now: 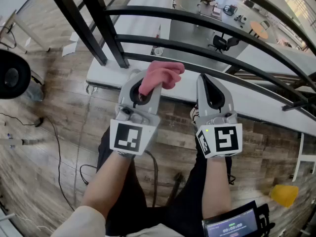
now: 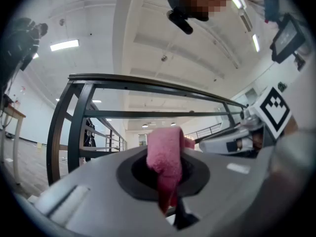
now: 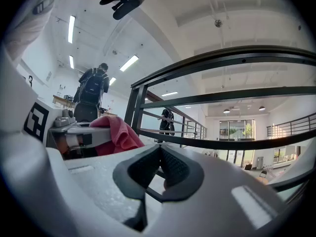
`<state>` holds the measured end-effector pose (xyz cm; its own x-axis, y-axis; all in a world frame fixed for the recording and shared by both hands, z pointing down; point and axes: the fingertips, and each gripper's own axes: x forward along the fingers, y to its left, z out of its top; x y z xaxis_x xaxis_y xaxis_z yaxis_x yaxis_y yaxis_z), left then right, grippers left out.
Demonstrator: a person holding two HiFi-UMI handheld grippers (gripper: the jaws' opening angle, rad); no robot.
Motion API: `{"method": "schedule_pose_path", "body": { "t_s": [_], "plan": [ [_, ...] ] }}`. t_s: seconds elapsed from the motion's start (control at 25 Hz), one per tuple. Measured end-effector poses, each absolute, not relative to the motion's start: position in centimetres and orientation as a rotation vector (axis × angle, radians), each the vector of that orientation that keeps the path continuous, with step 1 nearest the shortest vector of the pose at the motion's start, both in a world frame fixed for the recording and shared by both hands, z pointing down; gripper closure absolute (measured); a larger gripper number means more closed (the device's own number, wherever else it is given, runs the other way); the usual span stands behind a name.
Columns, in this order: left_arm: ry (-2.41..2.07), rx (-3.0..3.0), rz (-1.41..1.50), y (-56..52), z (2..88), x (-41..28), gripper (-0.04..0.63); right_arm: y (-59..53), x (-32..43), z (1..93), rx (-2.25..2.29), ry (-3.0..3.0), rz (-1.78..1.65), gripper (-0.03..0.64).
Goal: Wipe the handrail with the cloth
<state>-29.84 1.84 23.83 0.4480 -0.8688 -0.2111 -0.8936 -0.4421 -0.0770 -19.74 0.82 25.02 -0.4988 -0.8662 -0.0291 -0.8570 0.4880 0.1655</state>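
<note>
A pink cloth [image 1: 159, 76] bunches out of my left gripper [image 1: 142, 90], whose jaws are shut on it; in the left gripper view the cloth [image 2: 166, 163] fills the gap between the pads. The black metal handrail [image 1: 207, 24] with several horizontal bars runs across ahead, its top bar [image 2: 148, 82] above and beyond the cloth, not touching it. My right gripper [image 1: 211, 93] sits just right of the left one, jaws shut with nothing between them [image 3: 159, 168]. From the right gripper view the cloth [image 3: 116, 134] shows at left, and the rail [image 3: 227, 58] arcs overhead.
Black uprights [image 1: 84, 19] of the railing stand at the upper left. Wooden floor [image 1: 54, 132] with cables lies underfoot. Beyond the rail is a drop to a lower floor with desks and chairs [image 1: 224, 42]. A person with a backpack [image 3: 93, 94] stands far left.
</note>
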Motion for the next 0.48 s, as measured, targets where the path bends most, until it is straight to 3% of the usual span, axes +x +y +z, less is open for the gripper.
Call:
{"method": "schedule_pose_path", "body": {
  "t_s": [0.48],
  "plan": [
    [1.564,-2.514,0.202,1.52,23.15,-30.2,0.568,0.47,-19.91,24.4,1.56,-2.674,-0.225,0.615]
  ]
}}
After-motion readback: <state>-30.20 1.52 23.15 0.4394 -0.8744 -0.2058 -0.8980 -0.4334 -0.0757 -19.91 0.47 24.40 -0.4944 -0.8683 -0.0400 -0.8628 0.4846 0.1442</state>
